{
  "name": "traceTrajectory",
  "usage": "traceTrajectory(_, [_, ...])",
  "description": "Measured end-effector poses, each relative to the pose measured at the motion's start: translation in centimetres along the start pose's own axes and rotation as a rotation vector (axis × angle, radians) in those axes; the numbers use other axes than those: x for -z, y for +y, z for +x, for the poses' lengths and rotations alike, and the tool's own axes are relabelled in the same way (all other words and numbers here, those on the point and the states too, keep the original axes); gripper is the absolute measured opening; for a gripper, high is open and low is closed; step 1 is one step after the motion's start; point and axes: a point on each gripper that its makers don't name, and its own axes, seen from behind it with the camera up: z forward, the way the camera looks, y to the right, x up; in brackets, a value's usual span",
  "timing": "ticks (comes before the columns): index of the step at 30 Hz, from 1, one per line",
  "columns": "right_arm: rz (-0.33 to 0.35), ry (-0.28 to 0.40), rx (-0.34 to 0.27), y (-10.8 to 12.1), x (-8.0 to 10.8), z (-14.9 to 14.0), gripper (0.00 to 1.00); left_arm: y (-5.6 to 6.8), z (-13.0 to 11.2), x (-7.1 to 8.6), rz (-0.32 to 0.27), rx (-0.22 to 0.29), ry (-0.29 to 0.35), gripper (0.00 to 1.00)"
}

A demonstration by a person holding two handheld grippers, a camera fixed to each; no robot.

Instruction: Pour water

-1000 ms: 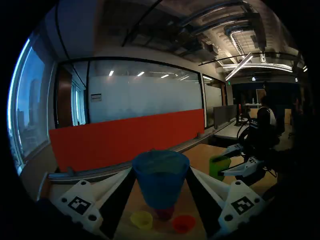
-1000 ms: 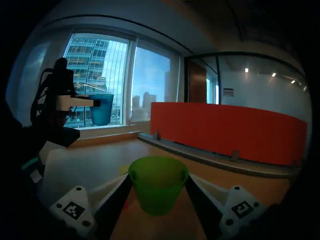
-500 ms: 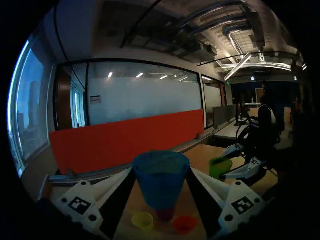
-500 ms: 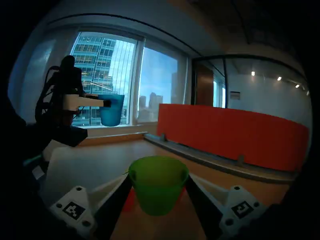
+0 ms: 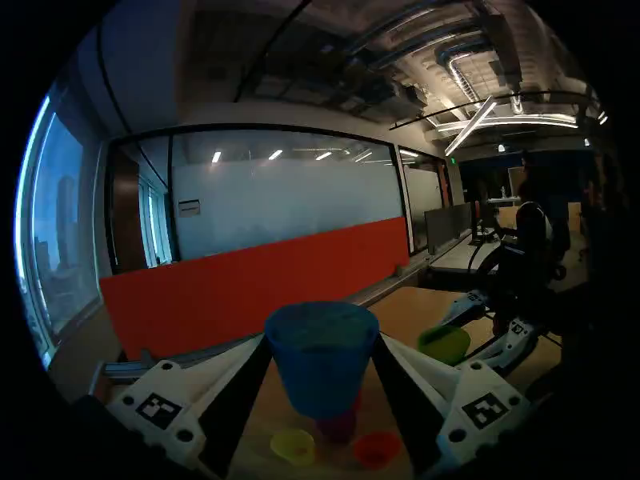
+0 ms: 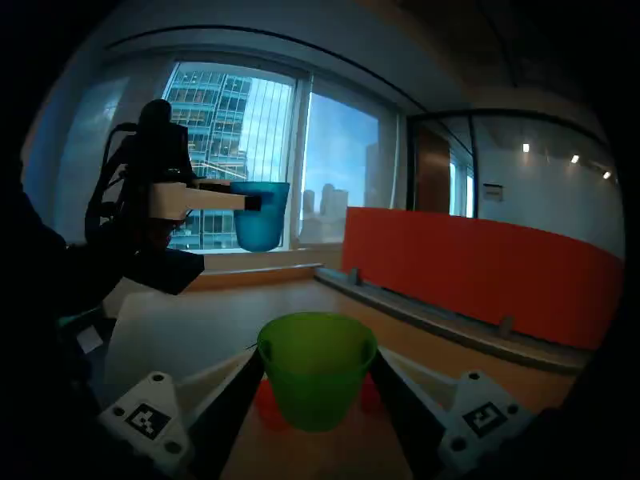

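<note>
In the left gripper view my left gripper (image 5: 322, 352) is shut on a blue cup (image 5: 322, 376), held upright above the wooden table (image 5: 400, 308). In the right gripper view my right gripper (image 6: 317, 360) is shut on a green cup (image 6: 317, 384), also upright. That view shows the left gripper (image 6: 240, 202) holding the blue cup (image 6: 261, 214) raised at upper left, apart from the green cup. To the right in the left gripper view, the right gripper (image 5: 468, 332) carries the green cup (image 5: 444, 344) lower down. I cannot see water in either cup.
Small yellow (image 5: 292, 446), red (image 5: 339, 424) and orange (image 5: 377, 448) cups stand on the table under the blue cup. Red cups (image 6: 268, 402) also sit behind the green one. An orange divider (image 6: 488, 276) runs along the desk's far edge. A person sits at far right (image 5: 532, 240).
The two grippers have drawn closer: the blue cup moved right and grew larger in the right gripper view. The green cup sank lower in the left gripper view.
</note>
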Motion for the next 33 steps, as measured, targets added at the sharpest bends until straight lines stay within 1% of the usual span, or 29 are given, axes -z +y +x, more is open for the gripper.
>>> traceTrajectory(5, [0.030, 0.010, -0.003, -1.2, -0.7, 0.4, 0.91, -0.1, 0.3, 0.2, 0.007, -0.017, 0.005, 0.85])
traceTrajectory(11, [0.059, 0.008, 0.000, -2.5, -1.2, 0.5, 0.91, -0.4, 0.9, 0.6, 0.020, -0.057, 0.014, 0.85])
traceTrajectory(26, [0.115, 0.021, -0.005, -4.8, -1.9, 0.8, 0.91, -1.1, 2.5, 1.3, 0.071, -0.195, 0.033, 0.85])
traceTrajectory(33, [0.134, 0.028, -0.011, -5.7, -2.2, 1.1, 0.91, -1.5, 2.6, 1.2, 0.085, -0.272, 0.025, 0.85])
